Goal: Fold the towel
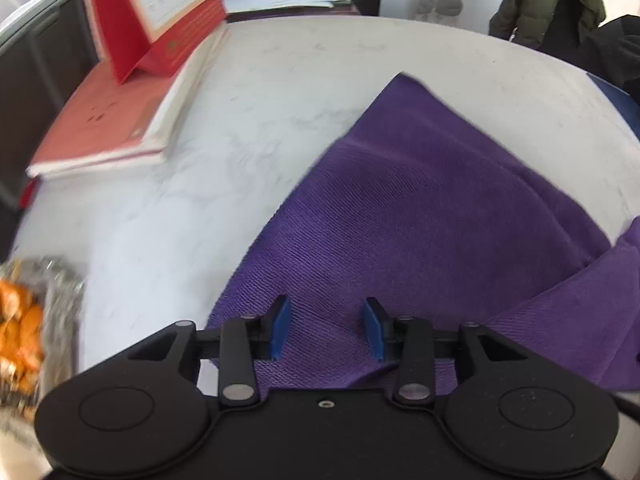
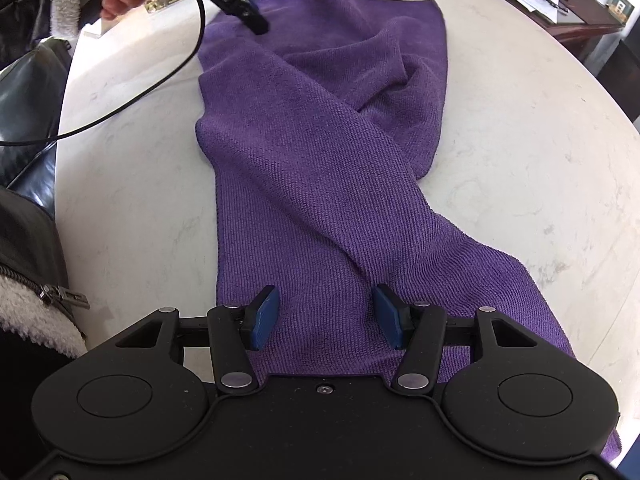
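Towel [image 2: 320, 168]: purple, ribbed, rumpled.

R tool [image 2: 326, 318] open over rumpled purple towel [image 2: 320, 152] on white table [image 2: 520, 160]; L tool [image 2: 244, 10] at far end

Purple towel [image 2: 320, 168]: soft cloth, fine ribbed weave, matt, rumpled toward the upper middle of the right wrist view. Table [image 2: 520, 140]: pale stone-like top, smooth, faint grey veining, slight sheen. Left gripper [image 1: 326, 328] and right gripper [image 2: 326, 318]: matt black plastic bodies, small bright metal pivot pins, blue matt pads [image 1: 280, 326] on the fingers. Red book [image 1: 104, 120], upper left of the left wrist view: smooth card cover, white paper edges. Black cable [image 2: 160, 80]: glossy. Jacket [image 2: 24, 92] at left edge: shiny leather-like, fleecy trim.
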`<state>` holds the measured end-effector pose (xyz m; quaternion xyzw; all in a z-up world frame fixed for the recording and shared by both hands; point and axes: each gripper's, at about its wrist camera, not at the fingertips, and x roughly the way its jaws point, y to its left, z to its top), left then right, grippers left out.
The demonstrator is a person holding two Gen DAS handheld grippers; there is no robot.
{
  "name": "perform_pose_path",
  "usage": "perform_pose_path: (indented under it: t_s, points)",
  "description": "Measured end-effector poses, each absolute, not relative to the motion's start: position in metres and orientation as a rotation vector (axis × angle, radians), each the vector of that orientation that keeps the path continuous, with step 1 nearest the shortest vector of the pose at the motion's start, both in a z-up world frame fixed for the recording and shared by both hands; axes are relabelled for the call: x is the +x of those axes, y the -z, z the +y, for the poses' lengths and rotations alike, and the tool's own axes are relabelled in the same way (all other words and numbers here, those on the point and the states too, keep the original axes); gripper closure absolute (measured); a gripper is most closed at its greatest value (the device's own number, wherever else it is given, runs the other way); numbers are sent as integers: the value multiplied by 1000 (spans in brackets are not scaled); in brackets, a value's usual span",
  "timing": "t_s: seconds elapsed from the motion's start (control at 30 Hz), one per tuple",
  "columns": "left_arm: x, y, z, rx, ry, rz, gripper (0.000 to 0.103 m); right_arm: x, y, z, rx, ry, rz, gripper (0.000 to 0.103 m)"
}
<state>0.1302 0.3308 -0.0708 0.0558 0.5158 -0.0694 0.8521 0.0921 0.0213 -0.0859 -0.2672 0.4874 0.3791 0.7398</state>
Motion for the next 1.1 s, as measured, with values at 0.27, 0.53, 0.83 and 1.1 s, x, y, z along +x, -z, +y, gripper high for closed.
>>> perform_pose_path:
  t_s: [0.27,0.53,0.83,1.1]
  points:
    - [75,73,337,65,49,1140,52,96,85,16,-636,-873,1061,50]
    - [57,51,339,70,-29,1137,54,95,79,5,-629,-896,1039,50]
    - [115,32,264,165,193,1040,54,84,43,-70,-363,-730,1044,49]
    - [179,62,195,253,264,1042,54,107,29,-182,-103,-380,996,49]
